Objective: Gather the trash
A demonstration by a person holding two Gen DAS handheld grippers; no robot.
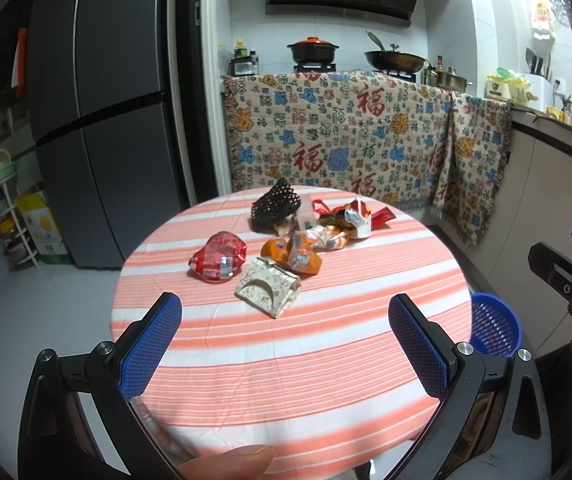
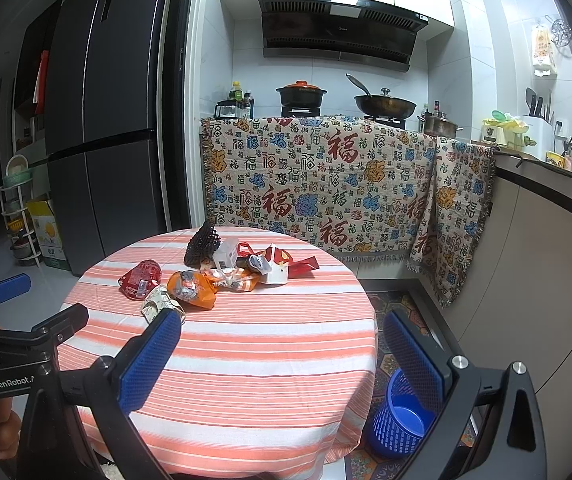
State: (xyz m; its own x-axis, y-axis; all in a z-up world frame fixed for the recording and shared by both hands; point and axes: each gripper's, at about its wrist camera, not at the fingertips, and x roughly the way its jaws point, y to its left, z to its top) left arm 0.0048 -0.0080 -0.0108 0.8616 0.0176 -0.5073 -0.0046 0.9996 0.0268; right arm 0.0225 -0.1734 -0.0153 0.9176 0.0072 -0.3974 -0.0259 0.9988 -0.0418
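Note:
A heap of trash lies on the far half of the round striped table (image 1: 286, 360): a red packet (image 1: 218, 257), an orange wrapper (image 1: 291, 255), a beige patterned carton (image 1: 268, 287), a black mesh sleeve (image 1: 274, 205) and a white cup with red wrappers (image 1: 359, 216). My left gripper (image 1: 286, 344) hovers open over the table's near half, nothing between its fingers. My right gripper (image 2: 282, 364) is open too, held at the table's right front. A blue mesh bin (image 2: 399, 416) stands on the floor right of the table, seen empty in the right wrist view.
A dark fridge (image 1: 98, 112) stands at the left, with a white rack (image 1: 6, 208) beside it. A patterned blanket (image 1: 345, 132) drapes the counter behind the table, under a stove with pots. A counter (image 2: 545, 260) runs along the right. A patterned mat (image 2: 401, 312) lies under the bin.

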